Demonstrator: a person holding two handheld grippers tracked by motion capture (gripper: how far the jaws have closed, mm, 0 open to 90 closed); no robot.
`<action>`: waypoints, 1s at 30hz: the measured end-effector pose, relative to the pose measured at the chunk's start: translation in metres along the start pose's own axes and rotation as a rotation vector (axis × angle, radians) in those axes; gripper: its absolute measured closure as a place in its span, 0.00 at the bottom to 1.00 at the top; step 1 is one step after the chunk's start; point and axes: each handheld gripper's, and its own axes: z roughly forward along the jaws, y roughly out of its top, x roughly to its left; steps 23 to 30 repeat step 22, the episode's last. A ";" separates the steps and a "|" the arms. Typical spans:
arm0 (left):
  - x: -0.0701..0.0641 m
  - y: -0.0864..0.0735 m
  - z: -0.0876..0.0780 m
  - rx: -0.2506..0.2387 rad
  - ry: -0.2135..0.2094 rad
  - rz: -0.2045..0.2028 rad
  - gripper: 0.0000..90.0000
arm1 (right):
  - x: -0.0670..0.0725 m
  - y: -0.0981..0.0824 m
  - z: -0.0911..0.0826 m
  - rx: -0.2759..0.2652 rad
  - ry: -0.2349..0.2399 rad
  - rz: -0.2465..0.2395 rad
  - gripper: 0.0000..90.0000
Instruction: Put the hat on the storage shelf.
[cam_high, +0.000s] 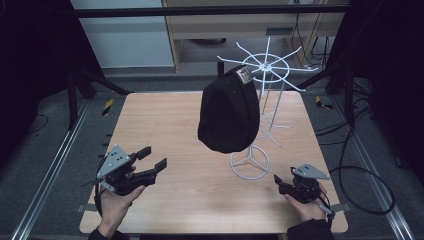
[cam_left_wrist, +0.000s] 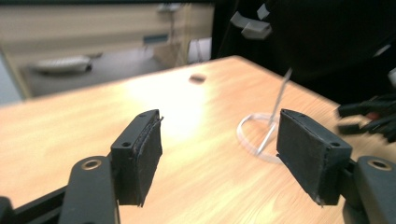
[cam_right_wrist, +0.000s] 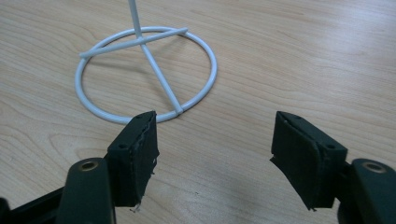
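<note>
A black cap hangs from one arm of a white wire rack at the middle of the wooden table. The rack's ring base rests on the tabletop. My left gripper is held over the table's front left, open with nothing between its pads, pointing toward the rack. My right gripper sits low at the front right, just in front of the ring base, also open and holding nothing.
Black frame posts stand beside the table at left and right. Cables trail on the grey floor to the right. A pale cabinet stands behind the table.
</note>
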 end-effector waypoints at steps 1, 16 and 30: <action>0.005 -0.008 0.000 0.012 0.013 -0.017 0.33 | 0.000 0.000 0.000 0.000 -0.001 0.002 0.34; 0.065 -0.083 0.010 0.174 0.215 -0.123 0.31 | -0.004 -0.003 0.002 -0.004 -0.027 0.023 0.23; 0.075 -0.094 0.009 0.199 0.256 -0.118 0.31 | -0.005 -0.004 0.004 0.014 -0.032 0.039 0.22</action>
